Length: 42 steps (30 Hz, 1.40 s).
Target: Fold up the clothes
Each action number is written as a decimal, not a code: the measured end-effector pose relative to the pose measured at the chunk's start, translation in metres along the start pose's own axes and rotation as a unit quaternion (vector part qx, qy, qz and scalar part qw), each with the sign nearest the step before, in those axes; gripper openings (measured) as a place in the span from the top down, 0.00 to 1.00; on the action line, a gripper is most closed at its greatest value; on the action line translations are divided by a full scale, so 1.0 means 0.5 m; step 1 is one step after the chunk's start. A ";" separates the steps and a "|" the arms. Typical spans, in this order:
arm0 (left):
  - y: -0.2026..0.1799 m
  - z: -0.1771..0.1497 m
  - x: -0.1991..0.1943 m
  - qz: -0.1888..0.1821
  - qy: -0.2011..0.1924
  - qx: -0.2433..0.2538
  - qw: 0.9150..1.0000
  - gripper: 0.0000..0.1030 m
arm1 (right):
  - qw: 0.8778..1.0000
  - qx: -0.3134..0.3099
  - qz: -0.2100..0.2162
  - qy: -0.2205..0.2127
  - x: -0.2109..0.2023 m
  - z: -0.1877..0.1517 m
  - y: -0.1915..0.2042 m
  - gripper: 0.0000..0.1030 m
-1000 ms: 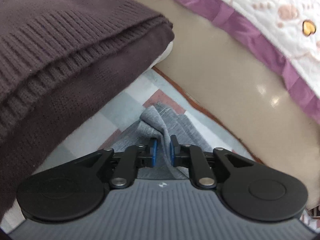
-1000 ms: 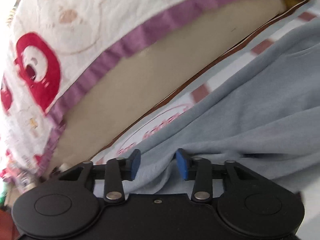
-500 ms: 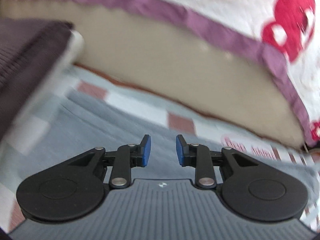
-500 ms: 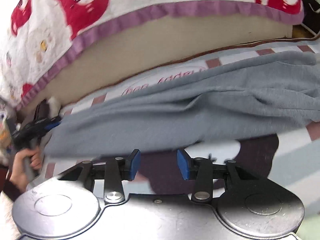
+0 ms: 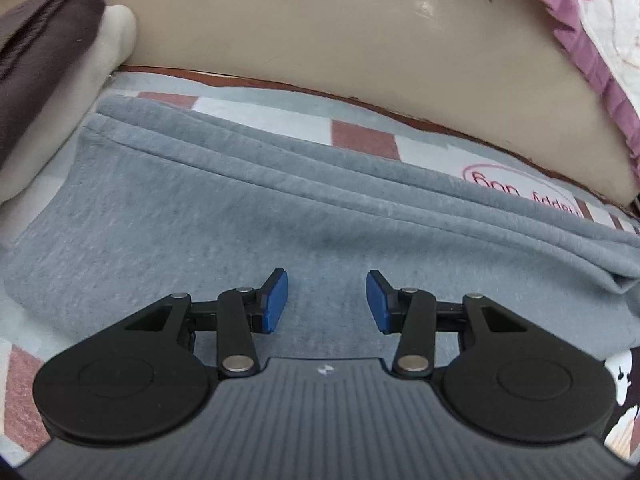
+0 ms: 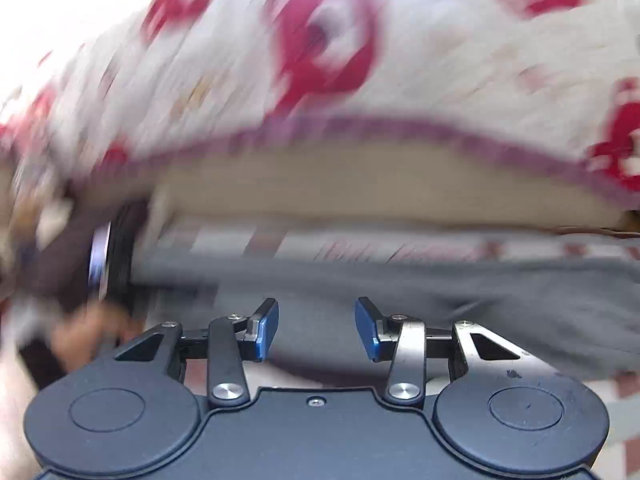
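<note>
A grey garment (image 5: 248,208) lies folded in a long band across the checked sheet (image 5: 360,136), its far edge in soft ridges. My left gripper (image 5: 327,304) hovers over its near part, jaws opening, nothing between the blue pads. In the blurred right wrist view the same grey garment (image 6: 460,296) stretches across the middle. My right gripper (image 6: 317,330) stands open above its near edge, holding nothing. At the far left of that view a hand (image 6: 84,336) holds the other gripper.
A folded dark brown knit (image 5: 36,64) rests on a pale garment (image 5: 80,80) at the left. A beige bed side (image 5: 360,40) runs behind, under a white quilt (image 6: 400,60) with red figures and a purple border.
The left gripper let go of the grey cloth and opened, swinging right away from the brown knit. The right gripper pulled back and rose, staying open; the garment now lies farther from it.
</note>
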<state>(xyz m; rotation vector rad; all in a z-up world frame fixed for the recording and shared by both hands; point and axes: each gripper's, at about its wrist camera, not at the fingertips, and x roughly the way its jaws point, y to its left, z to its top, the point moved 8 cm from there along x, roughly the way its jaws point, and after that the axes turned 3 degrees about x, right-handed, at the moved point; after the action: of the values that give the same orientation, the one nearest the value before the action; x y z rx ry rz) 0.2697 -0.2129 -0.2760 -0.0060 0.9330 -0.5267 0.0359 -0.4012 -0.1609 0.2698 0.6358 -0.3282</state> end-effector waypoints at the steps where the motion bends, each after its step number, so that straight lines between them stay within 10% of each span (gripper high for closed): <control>1: 0.004 0.002 -0.002 0.003 -0.001 -0.008 1.000 0.58 | 0.999 -0.027 0.001 0.017 0.035 -0.017 0.008 0.56; 5: 0.018 0.003 -0.004 0.022 0.003 0.004 1.000 0.58 | 0.989 -0.135 -0.056 0.018 0.120 -0.037 -0.042 0.51; 14: 0.031 0.020 0.023 0.054 -0.032 0.021 0.998 0.58 | 0.986 0.031 -0.082 0.145 0.319 -0.056 -0.377 0.49; 22: 0.028 0.038 0.046 0.074 -0.061 0.039 0.995 0.58 | 0.992 0.055 -0.070 0.092 0.392 0.007 -0.488 0.53; 29: 0.021 0.041 0.054 0.107 -0.059 0.069 0.990 0.58 | 0.983 0.168 -0.021 0.073 0.370 0.016 -0.543 0.62; 42: 0.038 0.107 0.100 0.133 -0.053 0.076 0.987 0.45 | 0.989 0.119 -0.062 0.070 0.300 0.001 -0.599 0.71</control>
<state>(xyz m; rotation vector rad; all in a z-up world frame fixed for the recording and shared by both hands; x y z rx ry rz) 0.3427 -0.2297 -0.2865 0.2237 0.7722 -0.3445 0.0361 -0.7074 -0.2967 0.4860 0.7538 -0.5097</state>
